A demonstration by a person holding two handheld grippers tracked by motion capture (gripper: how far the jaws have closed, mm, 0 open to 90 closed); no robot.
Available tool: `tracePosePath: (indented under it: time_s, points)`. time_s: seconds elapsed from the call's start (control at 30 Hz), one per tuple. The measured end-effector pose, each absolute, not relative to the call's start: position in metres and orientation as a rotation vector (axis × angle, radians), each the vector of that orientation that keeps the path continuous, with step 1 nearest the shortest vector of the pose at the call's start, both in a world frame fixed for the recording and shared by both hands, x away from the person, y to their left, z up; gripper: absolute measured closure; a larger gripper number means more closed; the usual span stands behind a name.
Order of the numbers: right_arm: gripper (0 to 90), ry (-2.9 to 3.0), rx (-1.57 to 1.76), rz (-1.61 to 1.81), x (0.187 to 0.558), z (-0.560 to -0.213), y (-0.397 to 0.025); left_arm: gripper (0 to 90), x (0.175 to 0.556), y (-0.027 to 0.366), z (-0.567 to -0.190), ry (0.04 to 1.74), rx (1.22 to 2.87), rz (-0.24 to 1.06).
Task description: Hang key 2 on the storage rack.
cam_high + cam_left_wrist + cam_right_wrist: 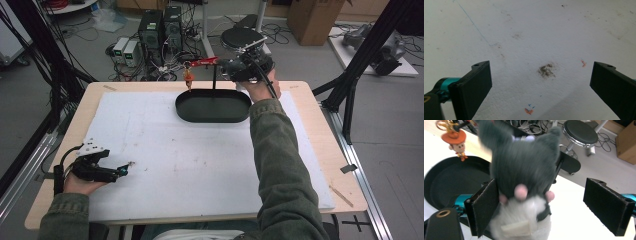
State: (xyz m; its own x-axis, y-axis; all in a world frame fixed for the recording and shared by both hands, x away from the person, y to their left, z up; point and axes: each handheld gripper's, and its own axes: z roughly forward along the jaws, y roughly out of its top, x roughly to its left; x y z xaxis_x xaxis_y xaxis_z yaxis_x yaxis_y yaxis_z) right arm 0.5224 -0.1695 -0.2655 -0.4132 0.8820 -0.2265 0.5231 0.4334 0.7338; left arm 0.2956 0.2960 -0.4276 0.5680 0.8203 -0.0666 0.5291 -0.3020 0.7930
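Hand-held gripper on our right (pixel 541 207) is up at the far edge of the bench (pixel 310 150), by the small stand with the red crossbar (pixel 202 62) that rises from the black oval tray (pixel 212 106). In the right gripper view a grey and white plush toy (pixel 521 182) hangs between the jaws; they stand wide, one pad beside the toy's flank, the other well apart, so the toy is not gripped. A small cowboy-hat figurine (pixel 456 141) dangles from the same bar over the tray. We judge this the step of hanging the plush or taking it off; next we either back straight away or close on its body. Our right arm is stretched far forward. Our left hand-held gripper (pixel 122 171) rests low near the bench's front left, released, jaws spread over the bare white mat (pixel 529 37).
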Motion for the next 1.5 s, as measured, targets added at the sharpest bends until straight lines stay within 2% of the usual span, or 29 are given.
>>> tracePosePath:
  time_s: [0.4, 0.47, 0.5, 1.0, 1.5]
  points:
    - [10.5, 2.097, 1.153, 0.859, 0.507, -0.260, -0.185, 4.4, 0.296, 0.296, -0.429, 1.087, 1.991, 0.442]
    - [7.1, 2.093, 1.158, 0.902, 0.502, -0.262, -0.189, 4.4, 0.296, 0.296, -0.429, 1.085, 1.993, 0.442]
    - [0.7, 2.104, 1.151, 0.905, 0.501, -0.265, -0.193, 4.4, 0.296, 0.297, -0.429, 1.085, 1.993, 0.440]
    - [0.6, 2.228, 1.181, 0.945, 0.469, -0.282, -0.222, 4.4, 0.296, 0.296, -0.429, 1.086, 1.991, 0.431]
    - [0.6, 2.229, 1.155, 1.011, 0.439, -0.295, -0.232, 4.3, 0.295, 0.296, -0.430, 1.089, 1.994, 0.431]
